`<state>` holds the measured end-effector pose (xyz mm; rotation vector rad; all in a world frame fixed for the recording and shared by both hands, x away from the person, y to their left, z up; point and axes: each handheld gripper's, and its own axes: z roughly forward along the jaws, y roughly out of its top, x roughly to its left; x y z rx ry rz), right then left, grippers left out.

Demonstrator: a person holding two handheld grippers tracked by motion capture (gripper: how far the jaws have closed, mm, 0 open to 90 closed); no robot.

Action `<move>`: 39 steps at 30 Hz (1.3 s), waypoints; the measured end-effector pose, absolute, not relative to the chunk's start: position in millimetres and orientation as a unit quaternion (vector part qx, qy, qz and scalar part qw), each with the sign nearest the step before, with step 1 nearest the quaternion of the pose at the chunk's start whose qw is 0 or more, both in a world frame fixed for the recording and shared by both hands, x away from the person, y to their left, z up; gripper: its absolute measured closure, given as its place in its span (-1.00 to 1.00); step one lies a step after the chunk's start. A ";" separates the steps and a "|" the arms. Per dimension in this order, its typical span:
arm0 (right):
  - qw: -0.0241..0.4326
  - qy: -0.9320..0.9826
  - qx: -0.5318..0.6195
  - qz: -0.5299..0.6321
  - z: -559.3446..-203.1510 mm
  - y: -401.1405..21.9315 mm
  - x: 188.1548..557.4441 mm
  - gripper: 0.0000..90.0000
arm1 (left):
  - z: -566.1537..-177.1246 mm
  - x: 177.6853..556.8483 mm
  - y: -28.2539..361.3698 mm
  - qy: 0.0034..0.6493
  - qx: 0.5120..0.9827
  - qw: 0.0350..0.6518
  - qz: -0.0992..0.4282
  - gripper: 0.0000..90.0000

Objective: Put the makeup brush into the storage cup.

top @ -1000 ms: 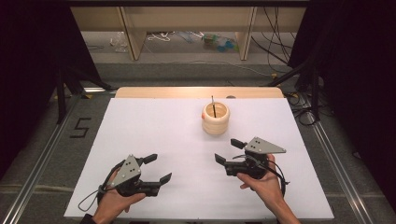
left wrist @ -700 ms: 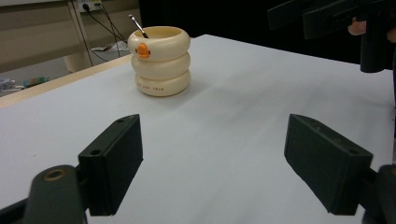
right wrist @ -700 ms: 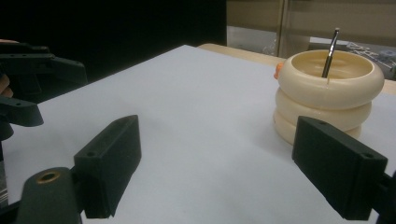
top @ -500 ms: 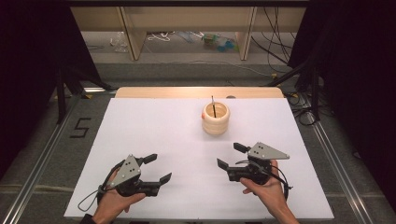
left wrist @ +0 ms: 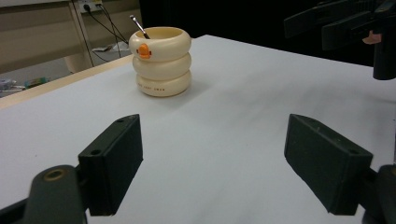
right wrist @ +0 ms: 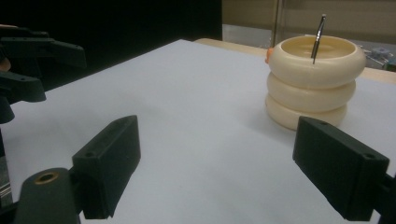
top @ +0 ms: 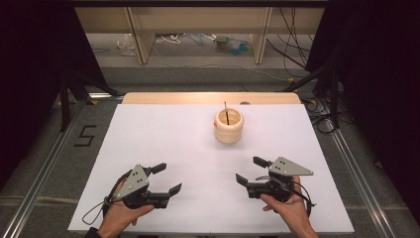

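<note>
A cream ringed cup [top: 229, 126] stands upright toward the back of the white table [top: 163, 139], right of centre, with a thin dark stick [top: 226, 112] leaning inside it. The left gripper view shows the cup [left wrist: 160, 60] with a small orange mark on its side; the right gripper view shows the cup [right wrist: 315, 79] and its stick [right wrist: 318, 38]. My left gripper [top: 167, 179] rests near the front left, open and empty. My right gripper [top: 251, 170] sits near the front right, open, with nothing between its jaws. Both are well short of the cup.
A wooden strip [top: 208, 98] edges the table's far side. Beyond it stands a wooden shelf frame [top: 143, 34] with cables and clutter on the floor. Metal rails [top: 44, 168] run along both sides of the table. A number 5 [top: 84, 135] is marked at the left.
My right gripper has drifted slightly right and toward the front edge. The left gripper and the cup have stayed still.
</note>
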<state>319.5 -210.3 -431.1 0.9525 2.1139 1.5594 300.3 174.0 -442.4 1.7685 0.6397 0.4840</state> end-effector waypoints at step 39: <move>0.174 0.761 0.325 0.534 -435.7 -215.4 303.3 -0.64 | -442.8 298.1 170.9 0.269 0.753 0.566 0.200 -0.57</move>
